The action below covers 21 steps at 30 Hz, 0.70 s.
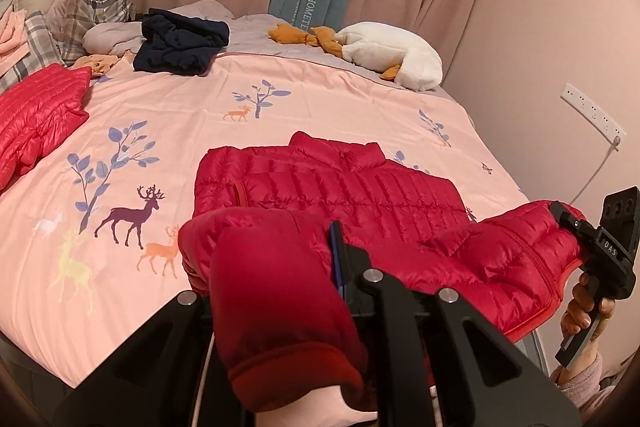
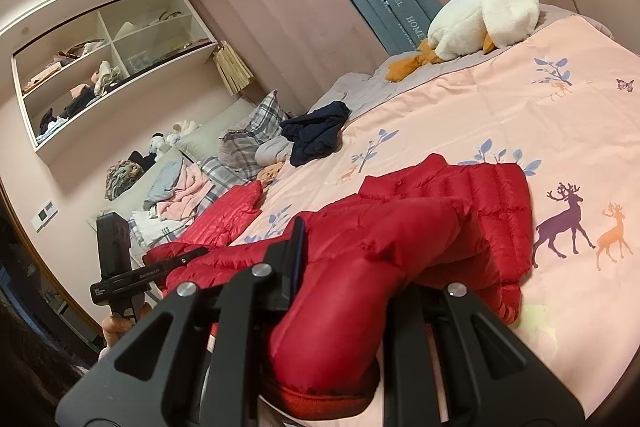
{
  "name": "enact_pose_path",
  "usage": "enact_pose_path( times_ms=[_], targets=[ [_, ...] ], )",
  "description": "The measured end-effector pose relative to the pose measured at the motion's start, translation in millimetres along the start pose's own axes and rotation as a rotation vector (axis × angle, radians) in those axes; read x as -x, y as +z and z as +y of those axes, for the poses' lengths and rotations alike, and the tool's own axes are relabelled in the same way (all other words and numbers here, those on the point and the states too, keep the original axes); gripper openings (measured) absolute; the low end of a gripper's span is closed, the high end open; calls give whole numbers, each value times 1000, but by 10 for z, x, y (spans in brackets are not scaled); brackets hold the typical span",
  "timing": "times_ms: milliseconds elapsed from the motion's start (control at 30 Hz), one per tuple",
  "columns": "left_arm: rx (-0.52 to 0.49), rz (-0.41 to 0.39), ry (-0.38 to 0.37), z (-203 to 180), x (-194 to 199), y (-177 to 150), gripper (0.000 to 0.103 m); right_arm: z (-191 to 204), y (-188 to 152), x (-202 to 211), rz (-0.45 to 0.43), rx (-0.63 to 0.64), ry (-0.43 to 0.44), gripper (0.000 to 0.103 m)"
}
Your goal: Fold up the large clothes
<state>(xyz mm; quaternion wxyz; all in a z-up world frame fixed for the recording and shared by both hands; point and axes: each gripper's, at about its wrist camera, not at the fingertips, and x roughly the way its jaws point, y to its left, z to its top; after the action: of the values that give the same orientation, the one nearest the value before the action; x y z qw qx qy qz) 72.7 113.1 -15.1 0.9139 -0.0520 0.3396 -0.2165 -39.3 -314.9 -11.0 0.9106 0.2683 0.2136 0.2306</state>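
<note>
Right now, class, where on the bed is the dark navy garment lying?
In the left wrist view the dark navy garment lies crumpled at the far left of the bed, beside the plaid pillows and left of the white plush goose.

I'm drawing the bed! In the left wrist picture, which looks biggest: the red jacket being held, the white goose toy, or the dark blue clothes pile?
1. Red jacket, biggest by far, though it is also nearest the camera.
2. White goose toy and dark blue clothes pile look about alike, both far back on the bed, so I won't rank them.
</note>
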Motion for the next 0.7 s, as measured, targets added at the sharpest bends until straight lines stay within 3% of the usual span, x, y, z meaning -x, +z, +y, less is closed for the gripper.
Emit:
enact_pose_path(
  times_ms=[700],
  targets=[
    [-13,-1,46,69,-261,177,14,-104,147,-208,-6,-1,-35,16]
  ],
)
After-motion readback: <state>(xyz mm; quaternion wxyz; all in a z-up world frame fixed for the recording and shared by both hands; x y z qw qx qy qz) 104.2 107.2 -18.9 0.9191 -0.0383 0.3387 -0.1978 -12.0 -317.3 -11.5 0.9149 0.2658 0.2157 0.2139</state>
